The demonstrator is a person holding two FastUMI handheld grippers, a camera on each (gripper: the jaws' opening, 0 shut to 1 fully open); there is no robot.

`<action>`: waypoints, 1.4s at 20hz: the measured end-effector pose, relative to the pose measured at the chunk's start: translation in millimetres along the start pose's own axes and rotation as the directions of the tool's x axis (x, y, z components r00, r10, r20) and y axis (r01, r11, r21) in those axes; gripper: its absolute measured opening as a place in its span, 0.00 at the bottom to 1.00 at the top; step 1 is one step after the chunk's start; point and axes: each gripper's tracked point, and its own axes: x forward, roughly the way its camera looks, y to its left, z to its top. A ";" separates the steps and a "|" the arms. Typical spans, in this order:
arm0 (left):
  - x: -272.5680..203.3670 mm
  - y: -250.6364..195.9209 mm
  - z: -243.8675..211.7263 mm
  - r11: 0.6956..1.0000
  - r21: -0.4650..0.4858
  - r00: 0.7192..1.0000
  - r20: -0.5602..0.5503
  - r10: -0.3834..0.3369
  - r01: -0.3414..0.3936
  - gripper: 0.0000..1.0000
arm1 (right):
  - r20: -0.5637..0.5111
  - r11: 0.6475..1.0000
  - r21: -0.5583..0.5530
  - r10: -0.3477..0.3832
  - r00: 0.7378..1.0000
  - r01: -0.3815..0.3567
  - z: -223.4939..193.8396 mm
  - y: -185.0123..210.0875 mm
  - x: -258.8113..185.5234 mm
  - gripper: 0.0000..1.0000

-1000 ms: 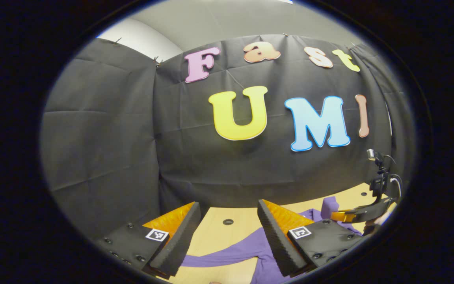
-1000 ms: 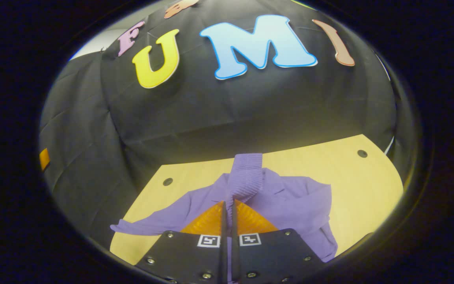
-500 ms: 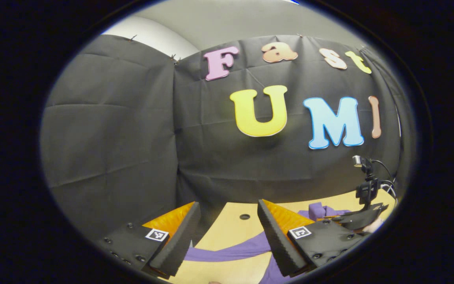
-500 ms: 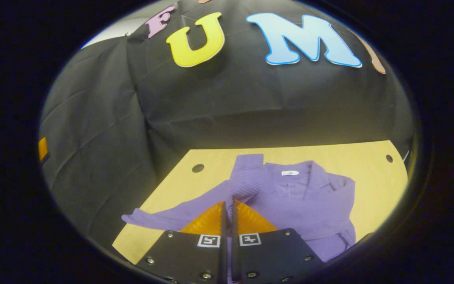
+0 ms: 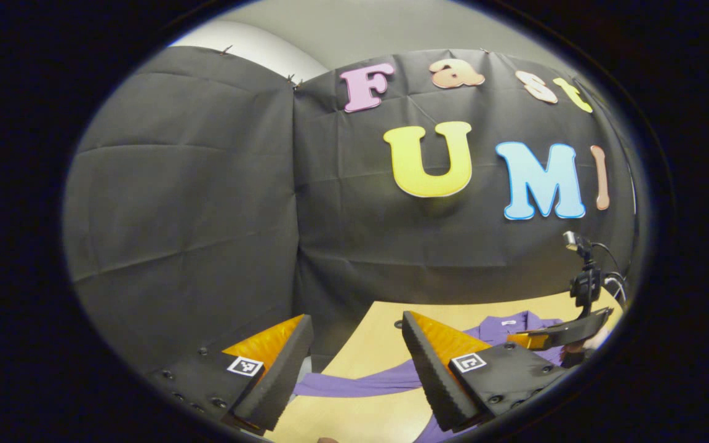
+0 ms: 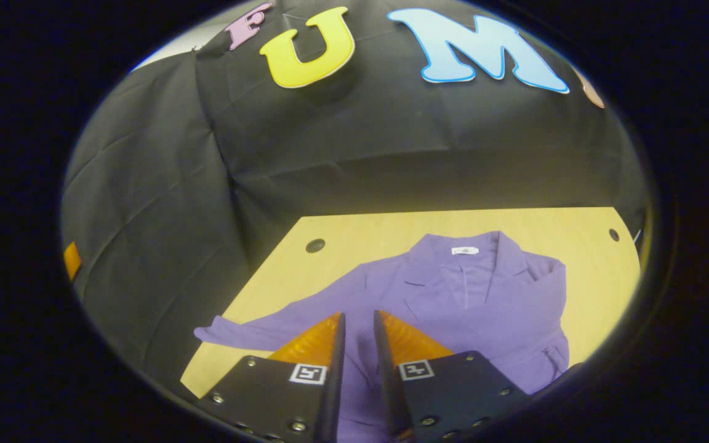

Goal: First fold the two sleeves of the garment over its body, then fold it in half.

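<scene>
A purple collared garment (image 6: 465, 295) lies flat on the yellow wooden table (image 6: 367, 231), collar toward the far wall. Its left sleeve (image 6: 250, 329) stretches out to the table's left edge. My right gripper (image 6: 359, 320) hovers over the garment's body, its fingers a small gap apart with purple cloth showing below, nothing pinched. In the left gripper view the same sleeve (image 5: 367, 383) runs across beneath my left gripper (image 5: 357, 326), which stands wide open above the table's left end. Farther right there, the right gripper (image 5: 560, 335) hangs over the garment's collar (image 5: 502, 325).
The black cloth wall closes the booth close behind and to the left of the table. The tabletop has a round hole (image 6: 315, 245) near its far left corner and another (image 6: 613, 234) at the far right. Bare wood lies around the garment.
The right gripper held the raised right cuff, carried it over the body, then opened; the cuff no longer stands up between its fingers. The left gripper drifted left, still open.
</scene>
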 end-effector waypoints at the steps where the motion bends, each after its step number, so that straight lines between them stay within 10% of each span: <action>1: 3.5 1.9 -4.4 1.000 -0.008 1.000 -0.007 0.002 -0.002 0.98 | 0.005 1.000 -0.001 -0.004 1.000 0.004 2.6 -1.1 -0.1 0.39; 28: 167.8 91.8 -273.0 0.971 -0.040 0.913 -0.352 0.206 -0.235 0.93 | 0.110 0.993 -0.048 -0.098 0.989 0.104 61.9 -45.4 -105.7 0.30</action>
